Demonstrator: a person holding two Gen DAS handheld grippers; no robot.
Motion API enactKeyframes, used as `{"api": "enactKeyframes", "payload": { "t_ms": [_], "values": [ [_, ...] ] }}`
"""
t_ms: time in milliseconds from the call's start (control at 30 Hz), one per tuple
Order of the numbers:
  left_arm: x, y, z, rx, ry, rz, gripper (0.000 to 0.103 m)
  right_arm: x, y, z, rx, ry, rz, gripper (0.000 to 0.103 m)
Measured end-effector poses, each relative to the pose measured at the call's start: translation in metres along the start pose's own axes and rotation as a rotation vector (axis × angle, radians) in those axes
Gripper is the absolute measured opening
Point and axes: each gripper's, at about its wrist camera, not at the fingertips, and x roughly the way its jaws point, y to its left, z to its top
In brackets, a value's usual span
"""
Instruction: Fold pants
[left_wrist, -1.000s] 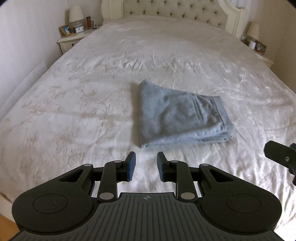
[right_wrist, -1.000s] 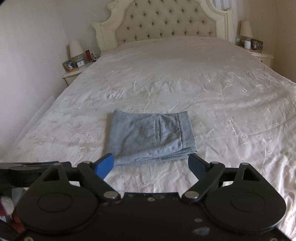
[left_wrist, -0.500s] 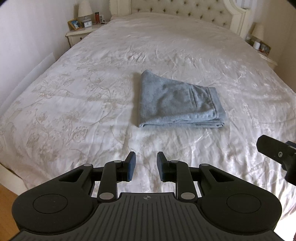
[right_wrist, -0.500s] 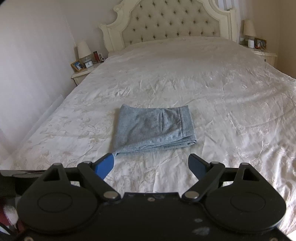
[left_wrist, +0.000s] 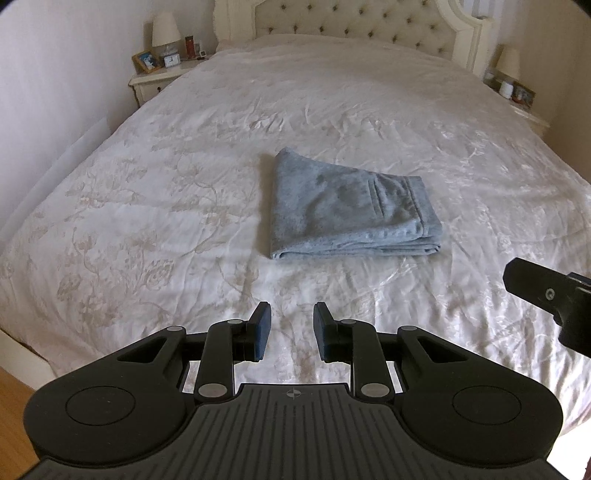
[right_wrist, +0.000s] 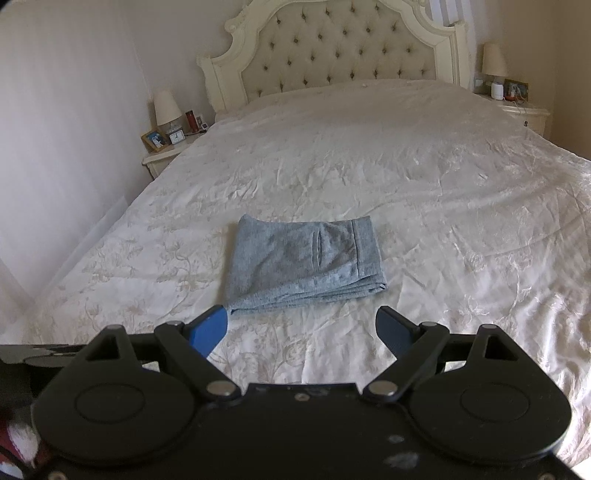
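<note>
The grey-blue pants (left_wrist: 347, 210) lie folded into a compact stack on the white bedspread (left_wrist: 184, 229), waistband to the right, pocket slit on top. The right wrist view shows the same pants (right_wrist: 303, 262) ahead of the fingers. My left gripper (left_wrist: 290, 325) hovers near the foot of the bed, short of the stack, its jaws a narrow gap apart and holding nothing. My right gripper (right_wrist: 301, 325) stands wide open and empty, its blue pads near the stack's front edge in the picture but not touching it. Part of the right gripper (left_wrist: 546, 291) shows at the left wrist view's right edge.
A tufted headboard (right_wrist: 343, 51) stands at the far end. A left nightstand (left_wrist: 162, 74) carries a lamp, a photo frame and a clock; a right nightstand (right_wrist: 517, 107) holds a lamp and small items. Wooden floor (left_wrist: 14, 384) shows at the bed's lower left corner.
Both grippers have drawn back from the folded pants toward the foot of the bed, so the stack looks farther off. Neither gripper's opening has changed.
</note>
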Motion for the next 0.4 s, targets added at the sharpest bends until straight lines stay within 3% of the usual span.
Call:
{"api": "enactKeyframes", "payload": {
  "t_ms": [400],
  "values": [
    [0.0057, 0.0032, 0.0044, 0.002, 0.005, 0.003, 0.025, 0.0055, -0.0015, 0.0016, 0.016, 0.013, 0.002, 0.092]
  ]
}}
